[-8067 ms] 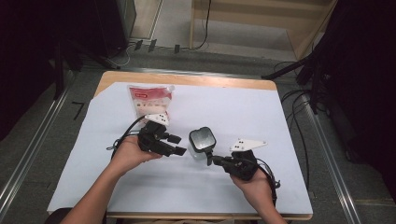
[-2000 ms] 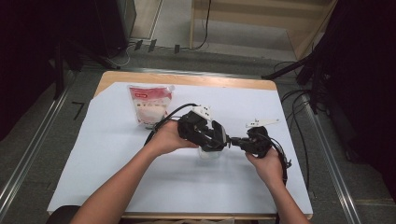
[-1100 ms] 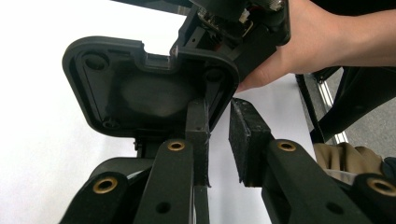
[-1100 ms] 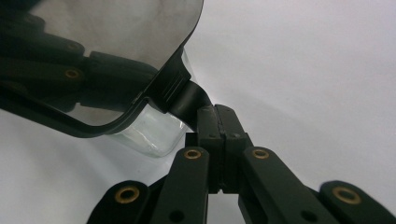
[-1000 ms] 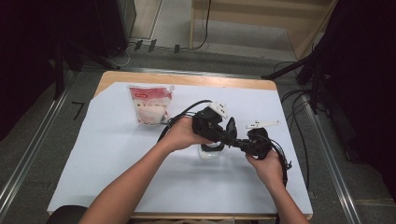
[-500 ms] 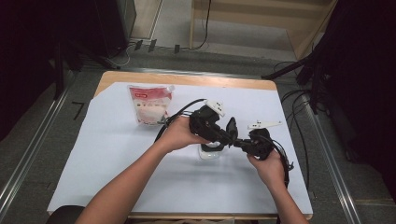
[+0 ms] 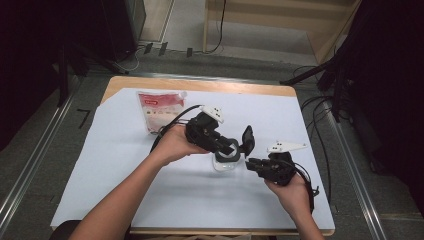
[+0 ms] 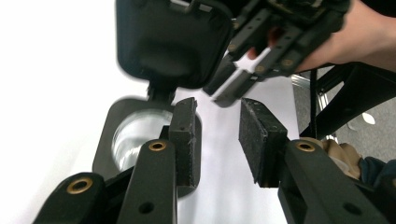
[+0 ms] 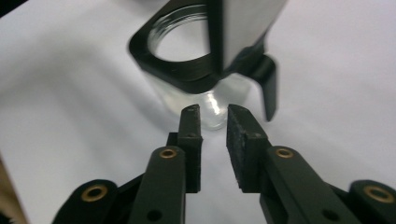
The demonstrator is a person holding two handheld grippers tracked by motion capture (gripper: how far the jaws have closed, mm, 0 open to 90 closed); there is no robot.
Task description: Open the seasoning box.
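Beside the glass jar (image 7: 226,162), its hinged lid (image 7: 247,140) flipped up for filling, both grippers' jaws have just been opening, released.

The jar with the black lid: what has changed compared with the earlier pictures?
The hinged lid of the jar now stands flipped open. Both grippers, left and right, have just been opening, with nothing between their jaws, and have drawn slightly back. The pouch stayed in place.

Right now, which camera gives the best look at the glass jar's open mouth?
The right gripper view: the jar mouth shows round and sharp. The left gripper view catches it partly behind a jaw; the high view shows it small.
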